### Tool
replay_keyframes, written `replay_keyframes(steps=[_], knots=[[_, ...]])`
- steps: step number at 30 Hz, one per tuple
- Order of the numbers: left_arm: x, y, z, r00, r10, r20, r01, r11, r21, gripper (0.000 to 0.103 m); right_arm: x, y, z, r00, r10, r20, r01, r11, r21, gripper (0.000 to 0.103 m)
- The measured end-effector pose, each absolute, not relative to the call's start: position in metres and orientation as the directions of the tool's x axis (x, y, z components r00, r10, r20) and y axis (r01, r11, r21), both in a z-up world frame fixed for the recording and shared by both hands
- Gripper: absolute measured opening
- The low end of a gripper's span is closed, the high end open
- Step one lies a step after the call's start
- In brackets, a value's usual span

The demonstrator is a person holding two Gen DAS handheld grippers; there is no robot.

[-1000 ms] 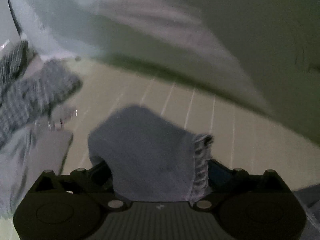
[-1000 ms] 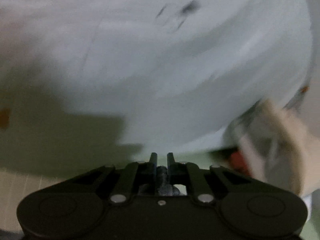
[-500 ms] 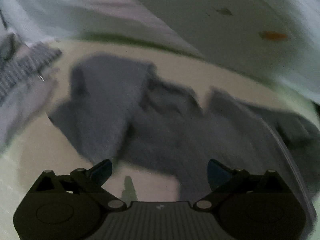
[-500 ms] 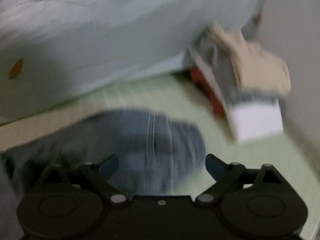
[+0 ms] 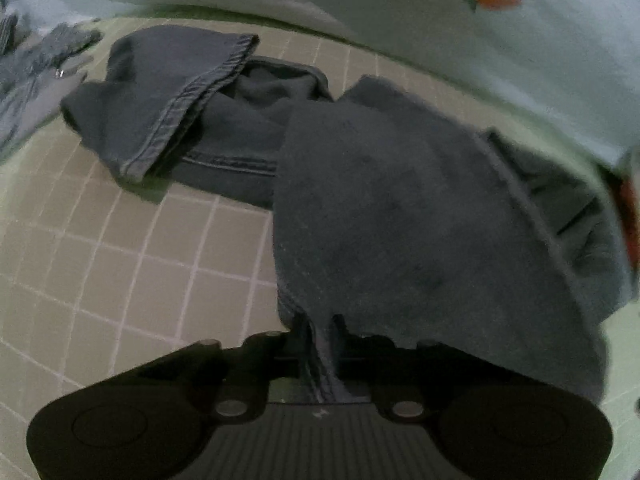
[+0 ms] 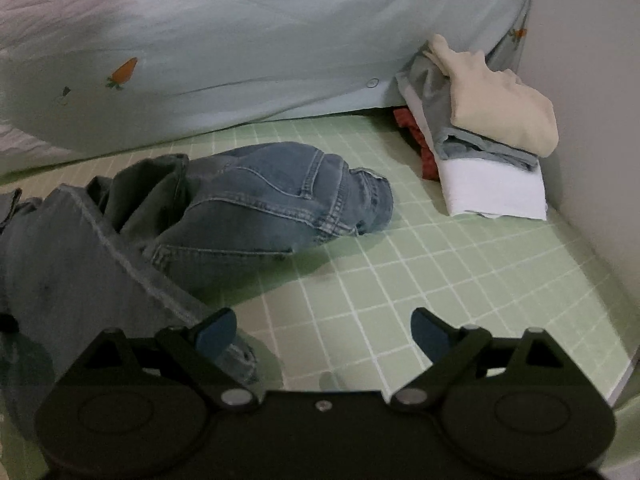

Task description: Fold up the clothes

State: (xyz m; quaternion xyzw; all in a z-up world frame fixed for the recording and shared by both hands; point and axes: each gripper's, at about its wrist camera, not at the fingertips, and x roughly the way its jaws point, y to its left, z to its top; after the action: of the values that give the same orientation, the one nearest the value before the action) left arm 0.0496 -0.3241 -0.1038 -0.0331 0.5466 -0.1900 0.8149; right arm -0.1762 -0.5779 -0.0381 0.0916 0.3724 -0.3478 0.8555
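Observation:
A pair of blue jeans (image 5: 400,220) lies crumpled on the green gridded mat (image 5: 120,260). My left gripper (image 5: 320,332) is shut on the edge of one leg, and the cloth drapes up from between its pads. The other leg (image 5: 168,92) lies folded over at the far left. In the right wrist view the jeans (image 6: 272,200) show their seat and waistband in the middle. My right gripper (image 6: 322,330) hangs open over the bare mat (image 6: 400,280). Its left finger (image 6: 216,330) is beside the leg's seam, with nothing between the fingers.
A stack of folded clothes (image 6: 488,148), cream on top and white below, stands at the far right against a pale wall (image 6: 592,80). A light quilt with carrot prints (image 6: 240,40) runs along the back. A checked garment (image 5: 36,64) lies at the far left.
My left gripper went from open above the jeans to shut on a leg's edge. My right gripper opened from shut and swung over to face the jeans and the folded stack.

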Motion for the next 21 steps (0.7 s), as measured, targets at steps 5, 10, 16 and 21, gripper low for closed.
replay_keyframes(steps=[5, 10, 16, 21], knots=[[0.034, -0.290, -0.079, 0.424, -0.346, -0.837, 0.237, 0.934, -0.266, 0.006, -0.178, -0.575, -0.035, 0.494, -0.515, -0.700, 0.661, 0.746, -0.082, 0.095], [0.043, -0.229, -0.052, 0.560, -0.224, -0.798, 0.128, 0.975, -0.184, 0.007, -0.170, -0.561, -0.035, 0.527, -0.480, -0.701, 0.626, 0.777, -0.061, 0.095], [0.062, -0.183, -0.031, 0.619, -0.103, -0.779, 0.007, 0.992, -0.125, 0.018, -0.166, -0.543, -0.038, 0.548, -0.446, -0.708, 0.582, 0.811, -0.060, 0.095], [0.041, -0.208, -0.036, 0.597, -0.118, -0.793, 0.075, 0.993, -0.091, 0.070, -0.168, -0.539, -0.042, 0.542, -0.439, -0.717, 0.580, 0.812, -0.059, 0.095]])
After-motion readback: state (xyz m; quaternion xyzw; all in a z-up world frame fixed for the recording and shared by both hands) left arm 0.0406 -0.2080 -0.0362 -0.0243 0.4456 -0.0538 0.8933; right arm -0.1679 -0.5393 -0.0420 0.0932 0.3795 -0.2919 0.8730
